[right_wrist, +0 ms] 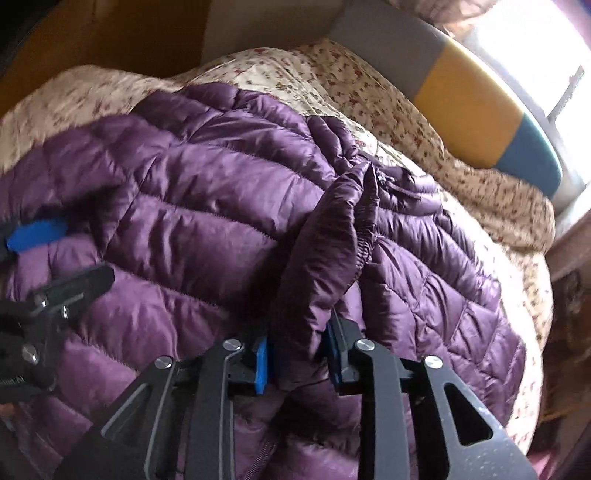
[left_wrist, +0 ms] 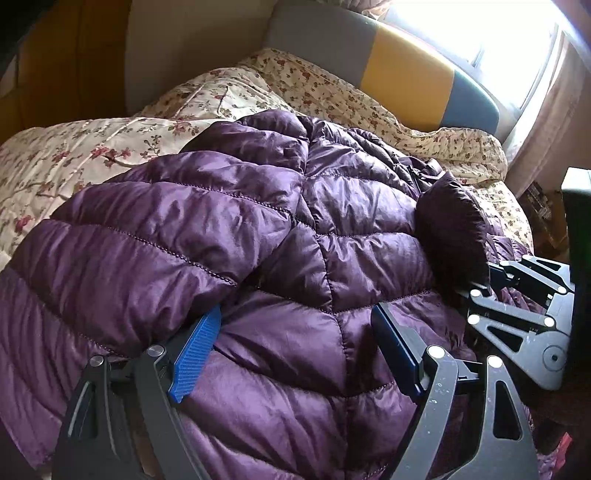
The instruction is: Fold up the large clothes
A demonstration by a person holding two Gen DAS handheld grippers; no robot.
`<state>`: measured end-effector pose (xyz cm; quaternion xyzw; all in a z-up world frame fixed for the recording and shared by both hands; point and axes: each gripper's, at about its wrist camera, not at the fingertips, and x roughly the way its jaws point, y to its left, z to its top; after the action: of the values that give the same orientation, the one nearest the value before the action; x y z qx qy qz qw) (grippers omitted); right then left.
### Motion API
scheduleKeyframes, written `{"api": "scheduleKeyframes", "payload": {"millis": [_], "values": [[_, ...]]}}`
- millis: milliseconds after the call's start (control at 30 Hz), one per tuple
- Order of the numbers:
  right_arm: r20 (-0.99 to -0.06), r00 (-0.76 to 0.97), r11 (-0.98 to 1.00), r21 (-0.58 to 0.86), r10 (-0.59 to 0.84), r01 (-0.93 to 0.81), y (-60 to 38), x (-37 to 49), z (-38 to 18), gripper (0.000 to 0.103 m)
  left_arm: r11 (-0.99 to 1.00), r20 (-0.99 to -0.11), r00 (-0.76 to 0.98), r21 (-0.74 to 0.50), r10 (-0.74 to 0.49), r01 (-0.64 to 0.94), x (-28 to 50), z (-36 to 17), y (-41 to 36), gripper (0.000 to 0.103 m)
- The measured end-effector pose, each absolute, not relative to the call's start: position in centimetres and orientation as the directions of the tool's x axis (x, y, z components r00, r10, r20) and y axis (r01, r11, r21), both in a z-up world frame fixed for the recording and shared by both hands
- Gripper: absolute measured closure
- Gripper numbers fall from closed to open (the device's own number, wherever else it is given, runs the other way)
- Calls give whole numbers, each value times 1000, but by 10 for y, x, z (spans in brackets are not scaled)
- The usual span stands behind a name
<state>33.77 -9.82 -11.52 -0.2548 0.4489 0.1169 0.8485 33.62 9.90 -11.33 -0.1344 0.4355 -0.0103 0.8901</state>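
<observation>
A purple quilted puffer jacket (left_wrist: 258,229) lies spread on a floral bedspread (left_wrist: 92,147). My left gripper (left_wrist: 295,343) is open just above the jacket's body, its blue pads (left_wrist: 192,358) wide apart with nothing between them. My right gripper (right_wrist: 301,358) is shut on the jacket's sleeve (right_wrist: 325,251), near the elastic cuff (right_wrist: 364,236), and holds it lifted over the jacket body (right_wrist: 166,221). The right gripper also shows at the right edge of the left wrist view (left_wrist: 517,306), beside the raised sleeve (left_wrist: 450,229). The left gripper shows at the left edge of the right wrist view (right_wrist: 55,258).
The bed has a padded headboard (left_wrist: 406,70) in grey, yellow and teal panels. A bright window (left_wrist: 480,33) with a curtain (left_wrist: 554,122) is at the right. A wooden wall or wardrobe (left_wrist: 55,55) stands at the left. Crumpled floral bedding (right_wrist: 480,177) lies behind the jacket.
</observation>
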Motion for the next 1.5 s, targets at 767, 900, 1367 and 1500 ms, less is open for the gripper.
{"api": "scheduleKeyframes", "payload": {"millis": [767, 900, 1367, 1500], "values": [[-785, 613, 994, -111, -90, 4, -315, 307, -52, 8, 923, -746, 595, -384, -299, -18, 359, -84, 53, 22], [-793, 600, 992, -37, -102, 120, -360, 316, -57, 13, 936, -777, 557, -352, -293, 1, 375, -95, 37, 66], [-828, 555, 993, -24, -84, 114, -322, 355, -120, 18, 946, -788, 573, -316, -224, -65, 366, -103, 72, 96], [-810, 575, 991, -49, -112, 124, -315, 356, -133, 16, 909, -737, 623, -406, -263, -98, 355, -89, 83, 73]]}}
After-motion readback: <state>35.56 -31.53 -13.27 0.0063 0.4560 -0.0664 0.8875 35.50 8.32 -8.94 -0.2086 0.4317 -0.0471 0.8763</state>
